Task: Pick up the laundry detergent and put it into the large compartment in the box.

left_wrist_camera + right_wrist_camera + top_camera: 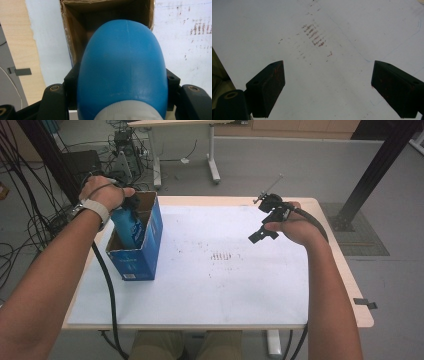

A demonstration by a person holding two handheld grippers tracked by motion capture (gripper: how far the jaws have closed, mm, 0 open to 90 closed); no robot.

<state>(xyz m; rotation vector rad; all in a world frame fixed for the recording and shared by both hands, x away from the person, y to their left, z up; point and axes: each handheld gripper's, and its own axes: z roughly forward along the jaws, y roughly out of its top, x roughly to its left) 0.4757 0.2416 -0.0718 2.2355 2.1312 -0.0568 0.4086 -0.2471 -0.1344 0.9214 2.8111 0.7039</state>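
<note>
A blue plastic bottle (128, 227) with a white neck hangs base-down, partly inside an open blue cardboard box (150, 245) at the table's left. My left gripper (127, 202) is shut on the bottle near its neck; in the left gripper view the blue bottle (122, 75) sits between both jaws, over the brown box interior (82, 25). My right gripper (262, 232) hovers over the right part of the white table cover, open. In the right gripper view that gripper (328, 87) has its jaws wide apart with nothing between them.
The white table cover (225, 285) carries brown smudges (222, 256) at its middle. The wooden table edge (350, 285) runs around it. Behind the table are another table's legs (214, 167), tangled cables (30, 220) at left and a black post (380, 165) at right.
</note>
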